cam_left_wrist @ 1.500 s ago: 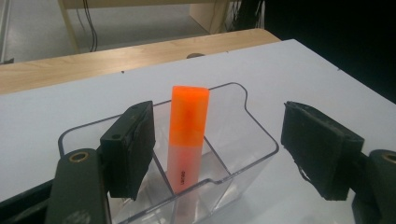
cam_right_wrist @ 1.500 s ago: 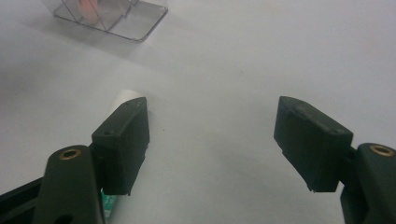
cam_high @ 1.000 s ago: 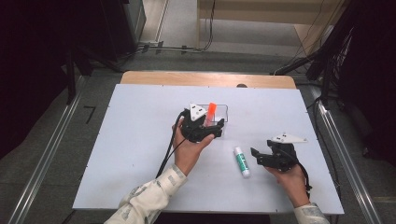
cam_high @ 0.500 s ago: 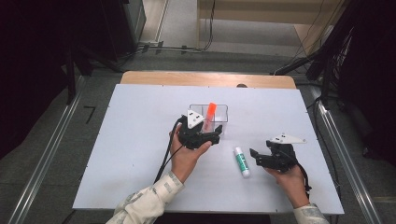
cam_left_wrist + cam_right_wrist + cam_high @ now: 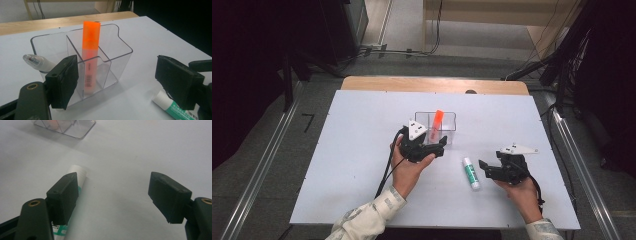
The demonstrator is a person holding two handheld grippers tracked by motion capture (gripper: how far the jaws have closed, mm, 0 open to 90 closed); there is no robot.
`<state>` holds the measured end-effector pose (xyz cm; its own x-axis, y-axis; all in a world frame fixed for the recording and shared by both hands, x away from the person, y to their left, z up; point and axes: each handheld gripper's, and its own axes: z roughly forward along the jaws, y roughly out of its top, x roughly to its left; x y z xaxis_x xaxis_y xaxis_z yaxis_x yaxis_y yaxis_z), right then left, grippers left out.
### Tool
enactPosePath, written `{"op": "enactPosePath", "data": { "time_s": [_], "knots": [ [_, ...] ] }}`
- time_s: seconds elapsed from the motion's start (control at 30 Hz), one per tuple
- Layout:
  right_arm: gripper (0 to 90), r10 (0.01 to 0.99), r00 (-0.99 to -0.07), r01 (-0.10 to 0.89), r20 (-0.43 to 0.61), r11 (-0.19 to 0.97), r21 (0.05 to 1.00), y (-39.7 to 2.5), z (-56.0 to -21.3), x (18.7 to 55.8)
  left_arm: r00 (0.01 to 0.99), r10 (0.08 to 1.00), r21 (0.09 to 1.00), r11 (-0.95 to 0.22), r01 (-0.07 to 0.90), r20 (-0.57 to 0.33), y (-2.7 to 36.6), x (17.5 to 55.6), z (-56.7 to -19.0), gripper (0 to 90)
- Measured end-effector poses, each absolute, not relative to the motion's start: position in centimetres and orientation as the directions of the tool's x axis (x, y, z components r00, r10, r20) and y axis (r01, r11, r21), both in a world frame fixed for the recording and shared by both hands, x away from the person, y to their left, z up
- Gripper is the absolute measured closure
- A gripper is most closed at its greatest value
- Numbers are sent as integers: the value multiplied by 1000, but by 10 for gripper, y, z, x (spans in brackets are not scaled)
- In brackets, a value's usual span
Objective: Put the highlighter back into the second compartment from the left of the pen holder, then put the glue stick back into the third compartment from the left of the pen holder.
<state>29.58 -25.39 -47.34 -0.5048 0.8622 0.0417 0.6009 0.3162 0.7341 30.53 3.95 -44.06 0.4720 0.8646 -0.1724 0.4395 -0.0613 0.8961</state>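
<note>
A clear divided organizer (image 5: 447, 118) (image 5: 120, 53) stands at mid-table with an orange highlighter (image 5: 438, 119) (image 5: 91, 47) upright in one compartment. My left gripper (image 5: 443, 146) (image 5: 120, 80) sits just in front of it, open, nothing between its jaws. A white and green glue stick (image 5: 471, 173) (image 5: 76, 178) (image 5: 172, 108) lies flat on the table between the two grippers. My right gripper (image 5: 482, 168) (image 5: 120, 195) is open beside it, jaws pointing left; the stick lies by the left jaw, not between the pads.
A white pen-like tube (image 5: 37, 61) lies against the organizer's left side. The white table top (image 5: 347, 150) has wide bare room at left and right. A wooden strip (image 5: 377, 83) runs along the far edge.
My left gripper has drawn back a little toward the person, uncovering more of the organizer. The highlighter stays upright. The right gripper and glue stick have not moved.
</note>
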Motion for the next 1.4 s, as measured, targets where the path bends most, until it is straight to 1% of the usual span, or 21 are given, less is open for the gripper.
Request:
{"op": "enactPosePath", "data": {
  "time_s": [0.8, 1.4],
  "knots": [
    [232, 850, -524, 598, 48, 327, 732, -246, -474, 293, 465, 865, 891, -50, 451, -187, 48, 300, -444, 195],
    [232, 833, -551, 597, 51, 351, 721, -238, -474, 288, 447, 877, 878, -62, 475, -179, 57, 295, -453, 195]
  ]
}}
